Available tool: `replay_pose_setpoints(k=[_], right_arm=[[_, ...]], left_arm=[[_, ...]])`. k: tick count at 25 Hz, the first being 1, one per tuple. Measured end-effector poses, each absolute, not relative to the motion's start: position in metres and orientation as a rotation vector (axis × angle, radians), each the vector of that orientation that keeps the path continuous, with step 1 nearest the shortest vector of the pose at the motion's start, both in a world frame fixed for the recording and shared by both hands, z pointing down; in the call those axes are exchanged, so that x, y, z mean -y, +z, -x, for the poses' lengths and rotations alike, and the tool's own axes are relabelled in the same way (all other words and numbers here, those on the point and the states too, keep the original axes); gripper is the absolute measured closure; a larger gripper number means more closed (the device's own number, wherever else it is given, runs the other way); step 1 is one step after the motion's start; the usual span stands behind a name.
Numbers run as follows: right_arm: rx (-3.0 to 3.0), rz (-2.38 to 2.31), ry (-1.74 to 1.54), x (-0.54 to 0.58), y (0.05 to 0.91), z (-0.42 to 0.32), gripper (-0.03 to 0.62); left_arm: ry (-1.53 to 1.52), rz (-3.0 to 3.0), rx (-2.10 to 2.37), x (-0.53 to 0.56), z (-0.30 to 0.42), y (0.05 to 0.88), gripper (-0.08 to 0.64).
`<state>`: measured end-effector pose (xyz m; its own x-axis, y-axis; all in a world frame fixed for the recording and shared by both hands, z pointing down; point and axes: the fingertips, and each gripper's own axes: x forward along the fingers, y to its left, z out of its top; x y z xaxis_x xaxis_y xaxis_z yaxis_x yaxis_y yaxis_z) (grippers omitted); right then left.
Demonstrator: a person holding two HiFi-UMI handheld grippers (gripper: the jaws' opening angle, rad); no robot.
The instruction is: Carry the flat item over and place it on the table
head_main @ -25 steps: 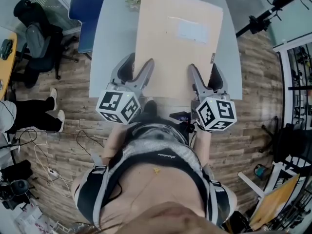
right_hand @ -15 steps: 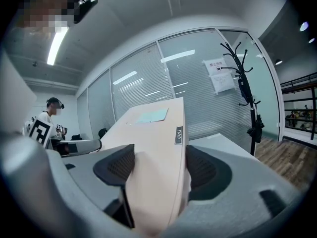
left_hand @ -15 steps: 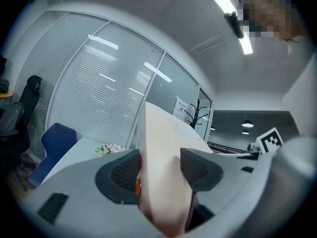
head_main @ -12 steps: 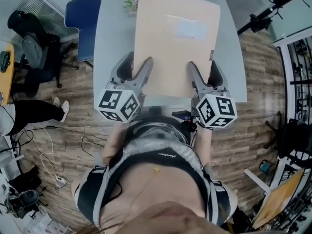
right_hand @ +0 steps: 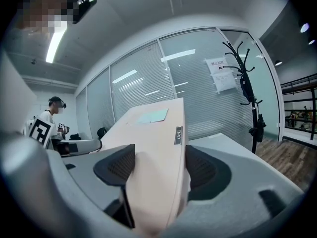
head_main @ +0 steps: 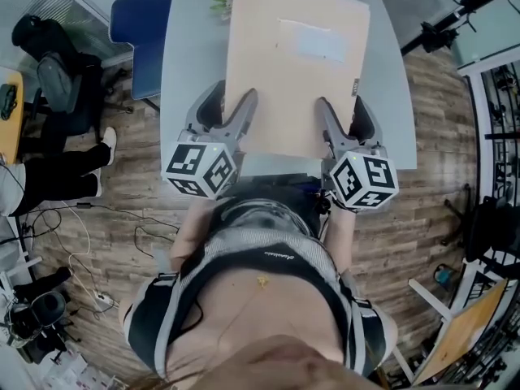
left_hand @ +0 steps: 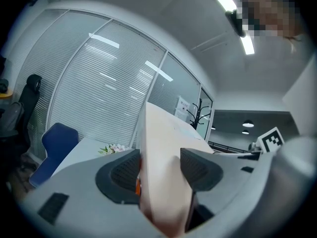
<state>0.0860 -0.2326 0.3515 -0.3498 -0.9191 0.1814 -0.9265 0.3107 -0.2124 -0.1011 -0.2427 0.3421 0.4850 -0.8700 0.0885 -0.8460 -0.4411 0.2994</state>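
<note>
Flat item held level over the grey table, its edge at the table's near side pinched by my left gripper and right gripper — both pairs of jaws clamped across its thickness. Risk: with only one edge gripped, the far end may sag, twist loose and strike the table early.
</note>
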Motion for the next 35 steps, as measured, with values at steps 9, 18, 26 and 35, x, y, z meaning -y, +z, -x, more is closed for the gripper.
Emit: replay_pose_setpoints(k=[9,18,26,35], right_arm=[[2.528,-1.738,0.42,0.246,0.351,-0.08,0.273],[2.513,-1.746,0.432,0.253,0.356,-0.086,0.278],[2.509,-1.762,0.437,0.259,0.359,-0.095,0.281],[2.505,-1.751,0.438,0.265,0.361,-0.093,0.284]], left_arm=[[-0.133,-2.401,1.484,0.251,0.107,0.346,0.31],[-0.118,-2.397,1.476,0.259,0.102,0.35,0.31],[-0.106,-2.406,1.469,0.266,0.093,0.351,0.31],[-0.095,-2.394,1.471,0.273,0.095,0.354,0.311]])
